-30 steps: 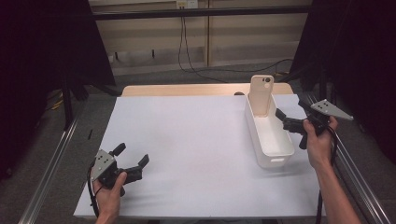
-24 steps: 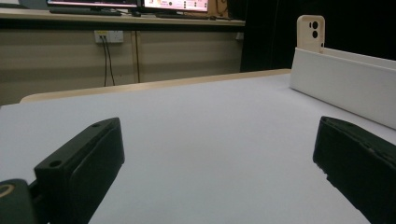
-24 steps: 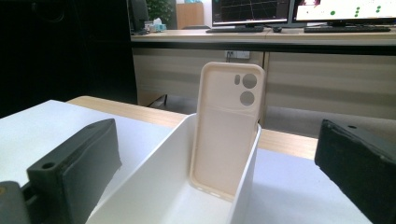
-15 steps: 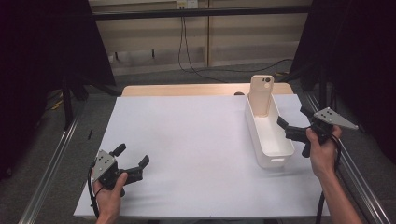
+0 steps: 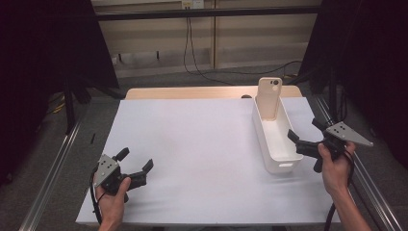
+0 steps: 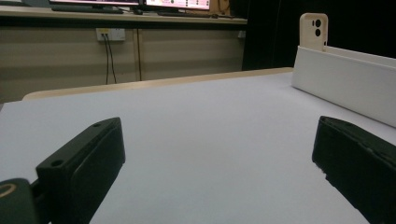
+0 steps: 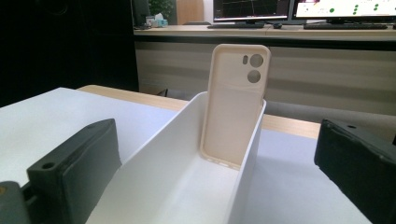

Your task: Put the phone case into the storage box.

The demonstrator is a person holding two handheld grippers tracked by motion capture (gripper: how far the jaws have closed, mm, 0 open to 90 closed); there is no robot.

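A long white bin (image 5: 262,134) stands on the right of the white table (image 5: 192,139). A cream phone case (image 5: 268,97) leans upright against the bin's far end, its inside facing me in the right gripper view (image 7: 235,102). My right gripper (image 5: 304,131) hangs open just right of the bin's near end, nothing between its jaws; its view looks along the bin (image 7: 187,154). My left gripper (image 5: 134,160) rests open near the table's front left corner, holding nothing. From the left gripper view, the bin (image 6: 345,84) and the phone case (image 6: 313,29) show far off at the right.
A wooden table edge (image 5: 192,92) runs behind the white surface. Metal rails (image 5: 53,163) flank both sides. Cables (image 5: 202,53) hang on the back wall. Monitors (image 7: 299,9) sit on a desk beyond.
My right gripper has drawn back toward me and down along the bin's right side. The left gripper has barely shifted.
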